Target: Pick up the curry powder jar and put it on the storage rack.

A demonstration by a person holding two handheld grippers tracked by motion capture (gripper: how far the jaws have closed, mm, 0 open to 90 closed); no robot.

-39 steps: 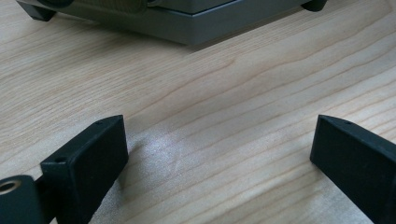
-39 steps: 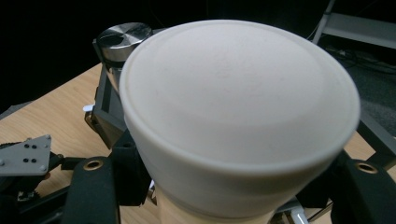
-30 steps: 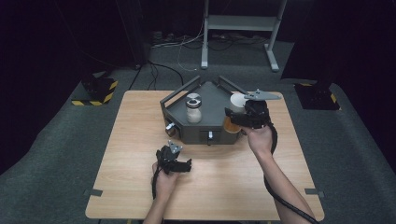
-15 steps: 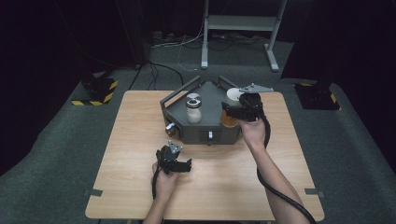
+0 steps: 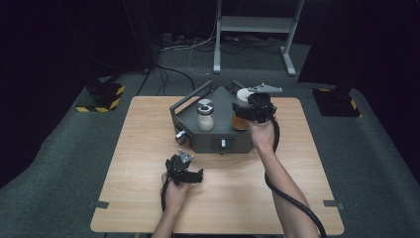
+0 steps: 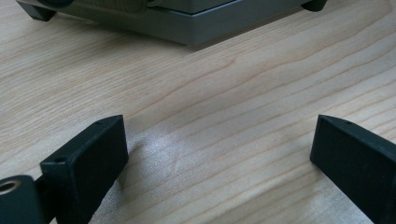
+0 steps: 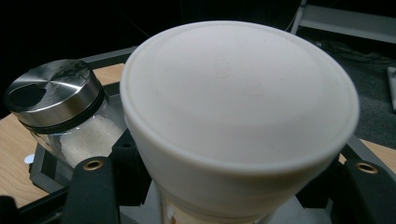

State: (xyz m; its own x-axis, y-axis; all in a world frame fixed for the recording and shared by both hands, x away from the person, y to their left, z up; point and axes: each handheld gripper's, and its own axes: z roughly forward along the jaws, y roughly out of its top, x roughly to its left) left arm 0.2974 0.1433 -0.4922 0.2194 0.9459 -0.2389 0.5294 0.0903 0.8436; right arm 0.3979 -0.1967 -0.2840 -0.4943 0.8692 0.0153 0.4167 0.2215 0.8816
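The right tongs (image 5: 246,115) had slid back toward the far corner of the grey tray (image 5: 218,140) since a second before, clenched around the white-capped jar (image 7: 238,116). The jar hung just over the tray, beside the sugar shaker (image 5: 205,114) standing in it. It looked almost placed but not yet let go. The left tongs (image 5: 190,174) rested released on the wooden surface (image 5: 124,163), holding nothing.
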